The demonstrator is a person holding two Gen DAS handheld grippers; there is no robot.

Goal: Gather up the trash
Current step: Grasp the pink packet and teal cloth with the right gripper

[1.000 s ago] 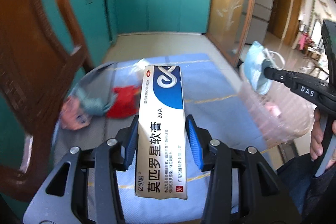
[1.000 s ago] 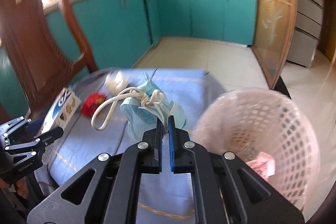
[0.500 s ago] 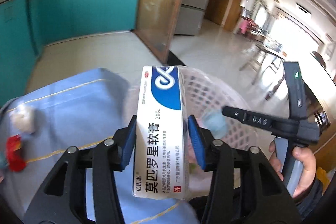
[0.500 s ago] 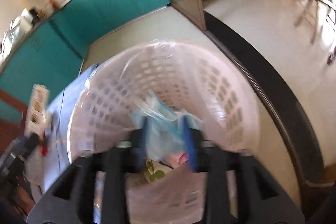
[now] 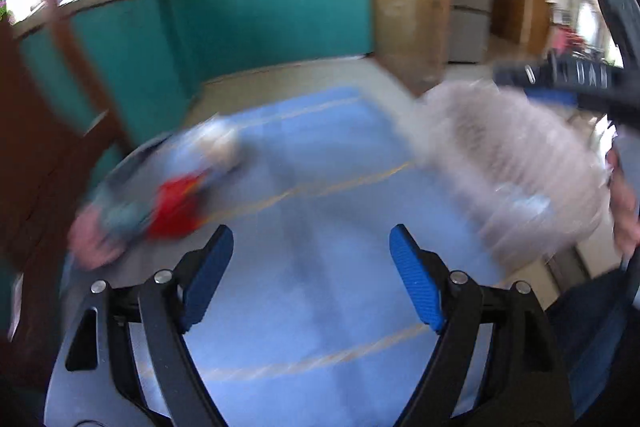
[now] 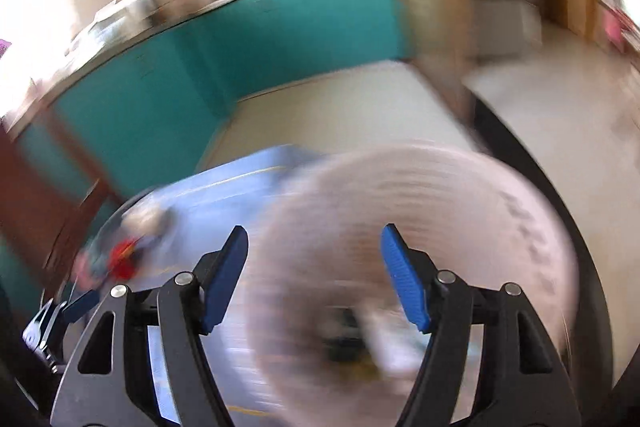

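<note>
Teal cabinets [image 5: 256, 23] are lining the far wall, with a pale floor [image 6: 340, 99] in front and a dark wooden chair [image 5: 36, 131] at the left edge. Both views are smearing with motion blur.

Left gripper [image 5: 312, 247] is hanging over the blue-clothed counter [image 5: 320, 187], fingers [image 5: 210, 275] spread wide, nothing between them. Ahead and left of these fingers, trash is lying on the cloth: a red scrap [image 5: 176, 207], a pink-and-teal clump [image 5: 108, 227] just beside it on the left, and a whitish wad [image 5: 220, 147] farther ahead. Outlines are too blurred to say whether the pieces are touching. Ahead and right of the fingers, a pink mesh basket [image 5: 512, 163] is sitting at the counter's edge, with the right gripper [image 5: 560, 83] showing above its far rim.

Right gripper [image 6: 314, 247] is pointing into the basket [image 6: 440, 211], fingers [image 6: 404, 283] spread wide and holding nothing. Basket mouth is filling the space between and beyond them; blurred contents at the bottom, not identifiable. Left of these fingers, the red scrap [image 6: 124, 259] and neighbouring trash are lying on the cloth [image 6: 224, 187]. Tip of the left gripper [image 6: 60, 311] is showing at the lower left.
</note>
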